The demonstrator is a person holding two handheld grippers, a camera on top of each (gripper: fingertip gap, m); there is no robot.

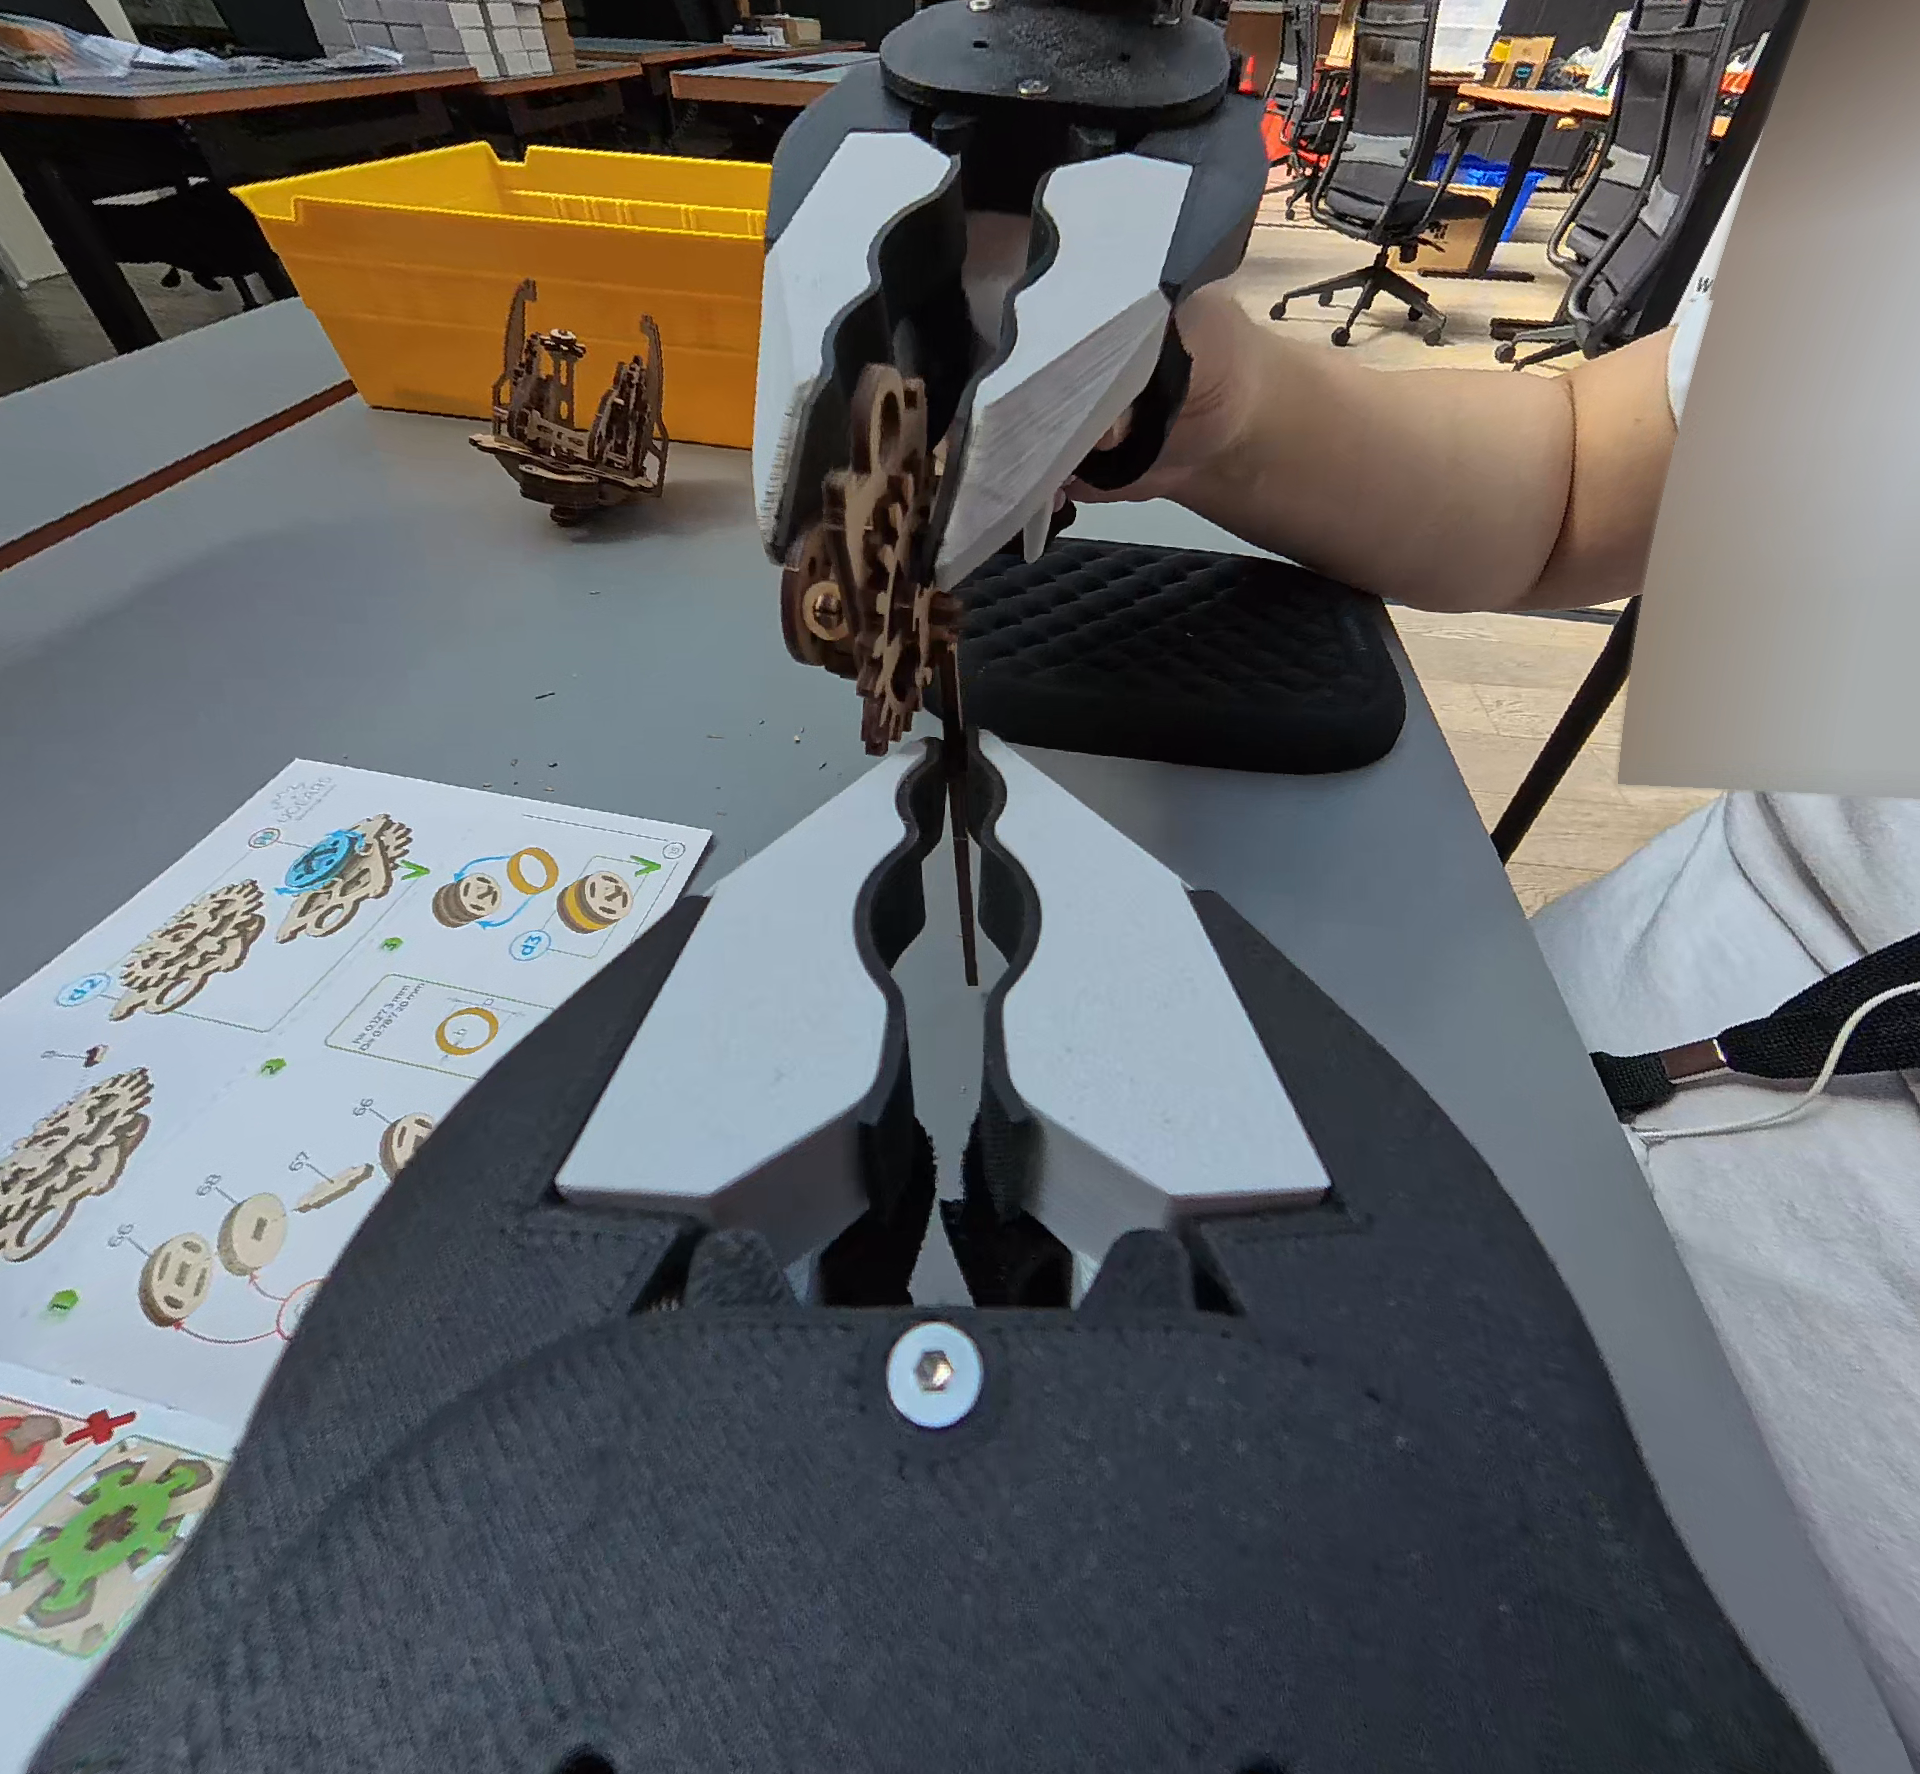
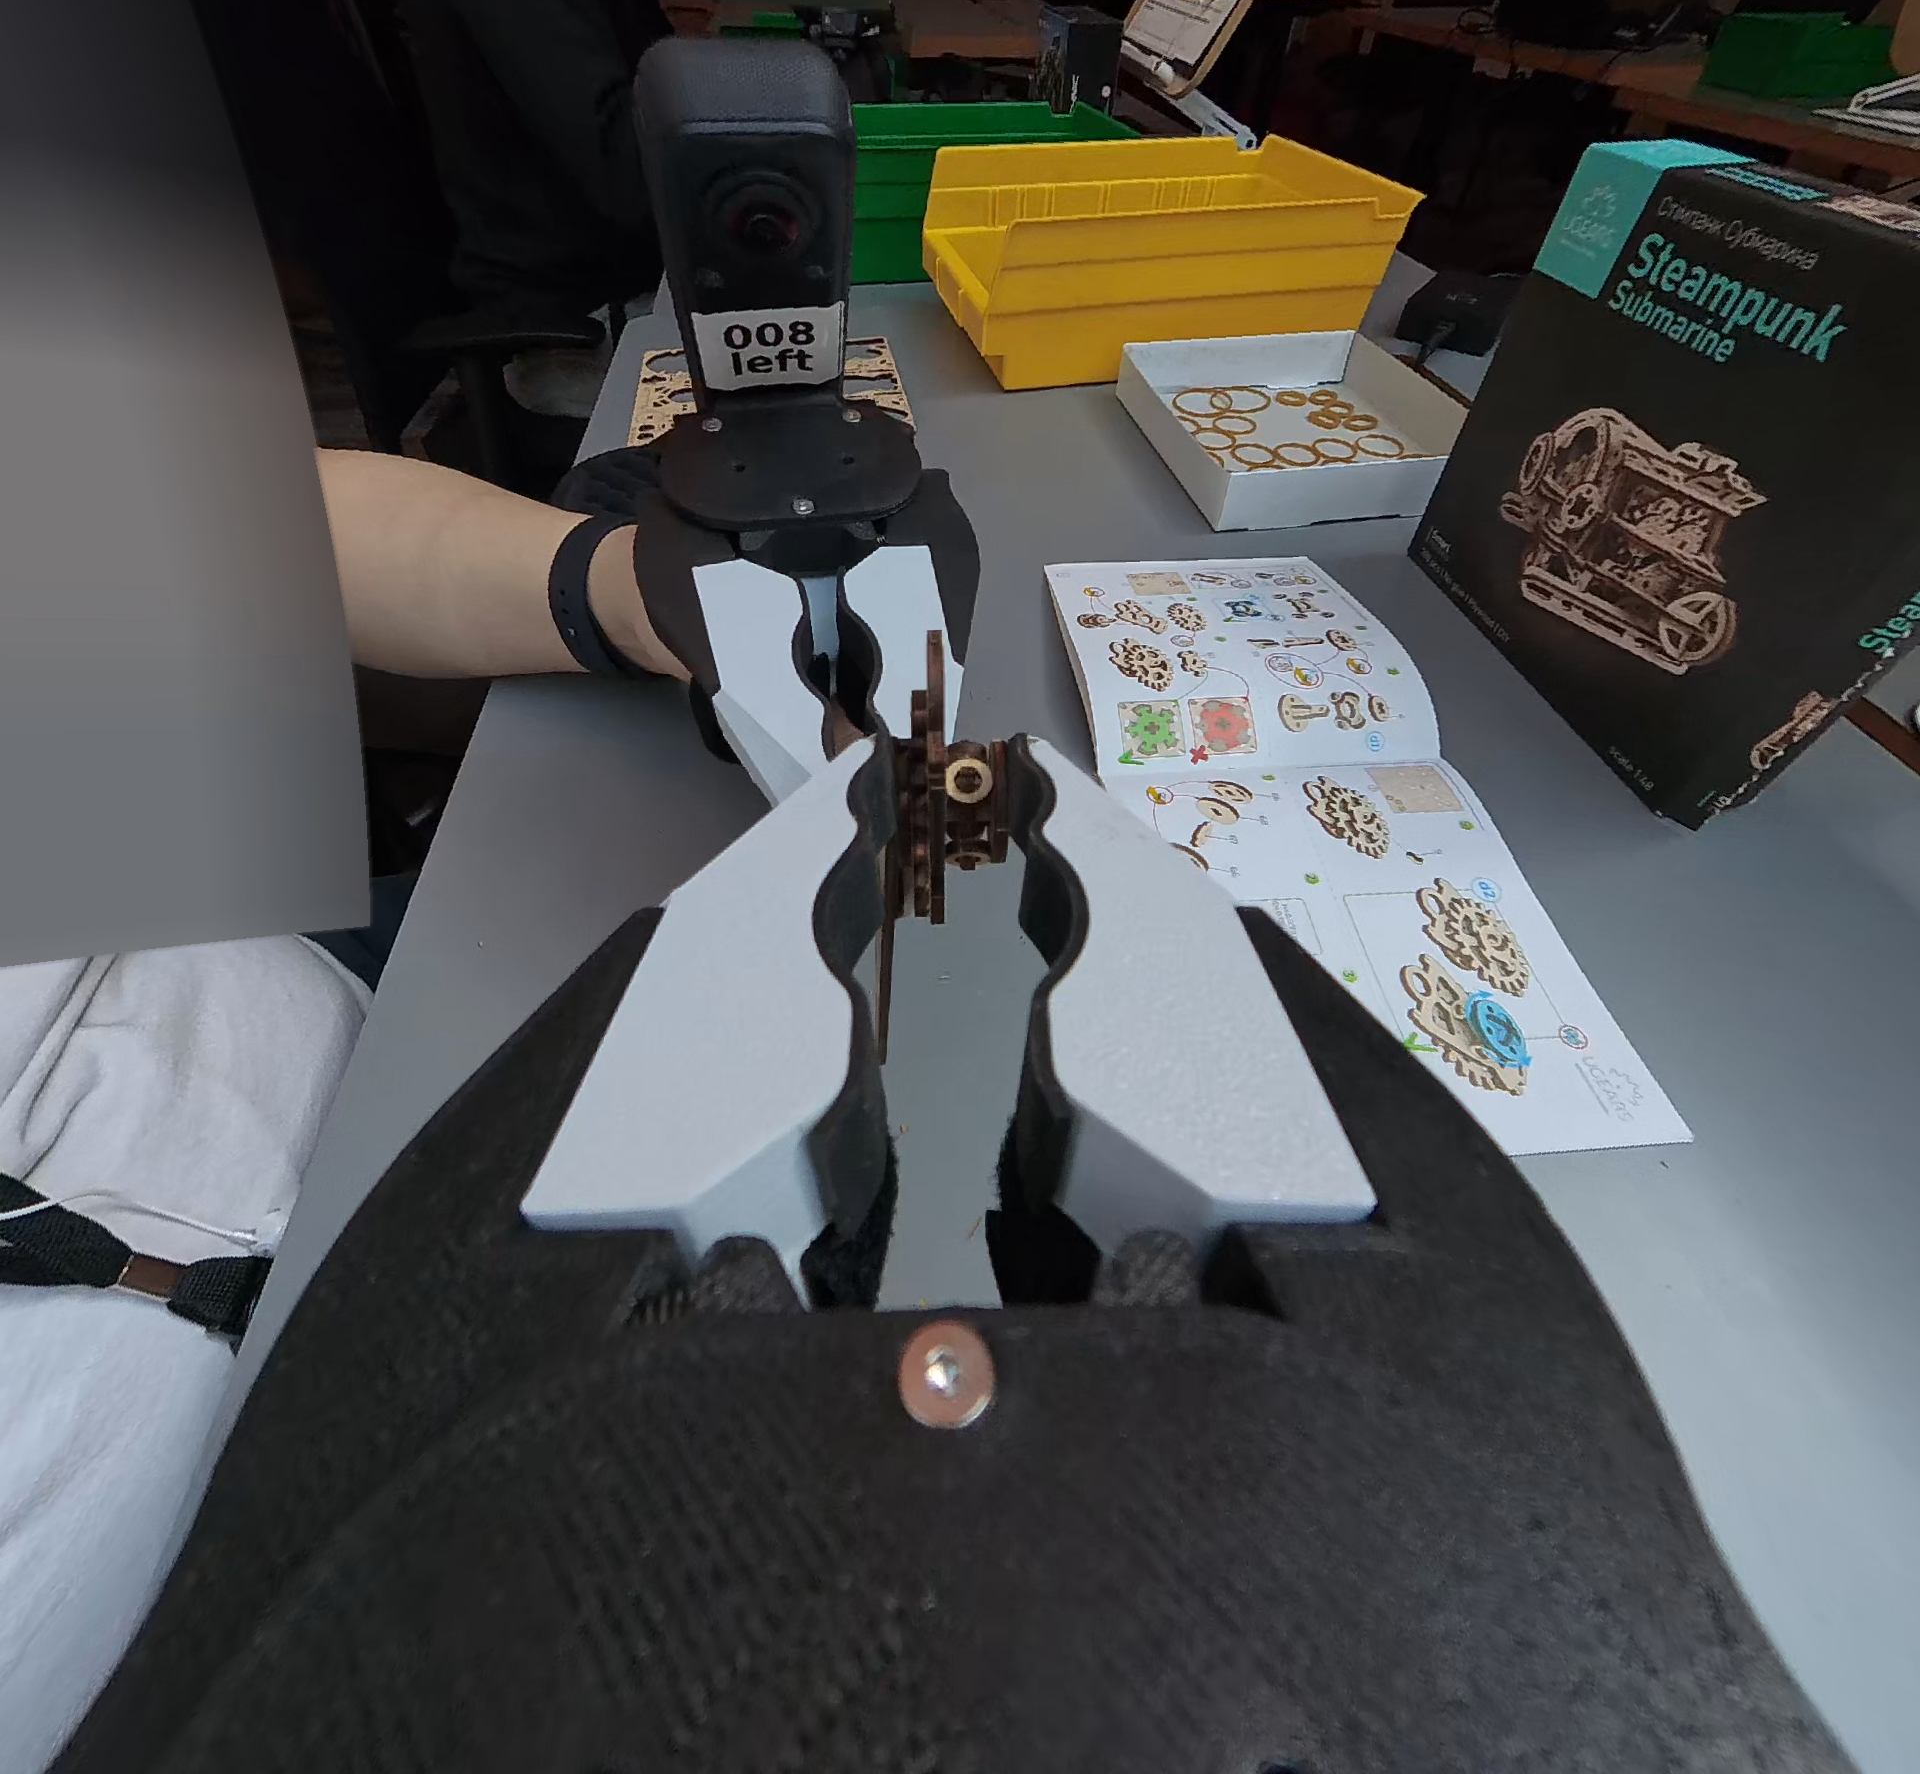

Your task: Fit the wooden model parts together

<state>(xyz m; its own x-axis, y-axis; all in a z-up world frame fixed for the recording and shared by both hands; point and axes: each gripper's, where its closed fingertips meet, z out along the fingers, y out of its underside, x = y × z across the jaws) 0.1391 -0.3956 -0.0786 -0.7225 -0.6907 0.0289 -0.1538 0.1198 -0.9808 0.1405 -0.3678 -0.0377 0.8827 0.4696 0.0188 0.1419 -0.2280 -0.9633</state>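
In the left wrist view my left gripper (image 1: 956,760) is shut on a thin dark wooden plate (image 1: 961,872), seen edge-on between its white fingers. My right gripper (image 1: 883,529) comes down from above, shut on a wooden gear assembly (image 1: 883,571) with a brass-coloured hub. The assembly's lower teeth meet the plate's top edge just above my left fingertips. In the right wrist view my right gripper (image 2: 945,753) clamps the gear assembly (image 2: 951,805). My left gripper (image 2: 847,716) faces it, holding the plate (image 2: 935,675) against it. Both are above the grey table (image 1: 416,602).
A partly built wooden model (image 1: 571,415) stands before a yellow bin (image 1: 499,290). An instruction booklet (image 1: 260,997) lies at left, a black pad (image 1: 1174,654) beyond the grippers. The right wrist view shows the booklet (image 2: 1330,820), a white tray of wooden rings (image 2: 1278,436), the kit box (image 2: 1683,477) and a yellow bin (image 2: 1153,259). The tips of one gripper are about 4 cm away from the tips of the other.
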